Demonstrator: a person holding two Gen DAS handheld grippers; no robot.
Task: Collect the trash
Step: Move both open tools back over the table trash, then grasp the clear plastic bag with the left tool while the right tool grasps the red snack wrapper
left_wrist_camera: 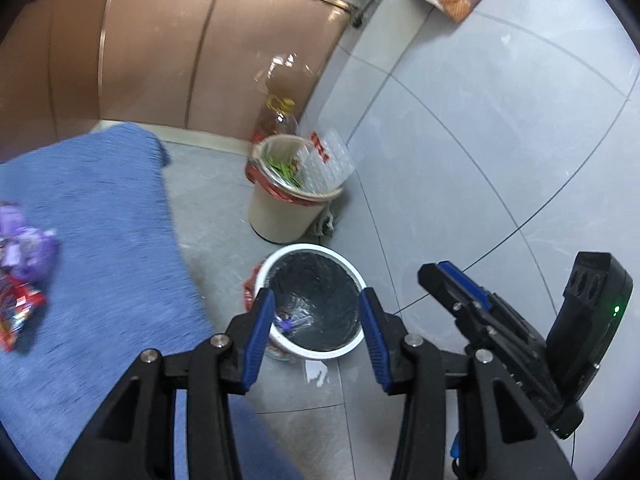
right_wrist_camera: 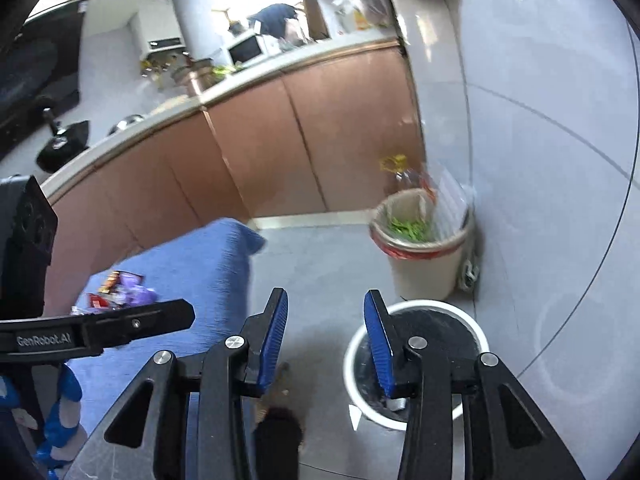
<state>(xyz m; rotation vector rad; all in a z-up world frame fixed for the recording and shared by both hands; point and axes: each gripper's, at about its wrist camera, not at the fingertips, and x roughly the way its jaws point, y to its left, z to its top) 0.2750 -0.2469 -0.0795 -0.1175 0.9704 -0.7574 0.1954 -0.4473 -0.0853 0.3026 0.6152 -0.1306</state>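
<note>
Your left tool (left_wrist_camera: 316,320) hangs with its blue-padded fingers spread wide and nothing between them, directly above the white bin (left_wrist_camera: 352,272) lined with a dark bag; a purple wrapper (left_wrist_camera: 286,322) lies at the bottom of that bin. Your right tool (right_wrist_camera: 326,336) is also spread apart and empty, hovering just left of the same white bin (right_wrist_camera: 476,328), whose rim shows behind its right finger. A small white scrap (left_wrist_camera: 318,374) lies on the grey floor tiles (left_wrist_camera: 288,432) just in front of the bin. To the left, a blue cloth-covered surface (left_wrist_camera: 100,240) carries more trash: a pile of purple and red snack wrappers (left_wrist_camera: 24,264) at its left edge, well apart from both tools. Just beyond the white bin stands a beige bin (left_wrist_camera: 280,216) with a red bag liner, holding green vegetable scraps (left_wrist_camera: 286,168) and a clear plastic tray (left_wrist_camera: 326,160) leaning against its right side. Behind it, a bottle with a yellow cap (left_wrist_camera: 280,114) stands against the brown cabinet doors (left_wrist_camera: 160,60). Farther off, the kitchen counter (right_wrist_camera: 184,104) holds a microwave (right_wrist_camera: 246,50) and a black pan (right_wrist_camera: 64,144).
</note>
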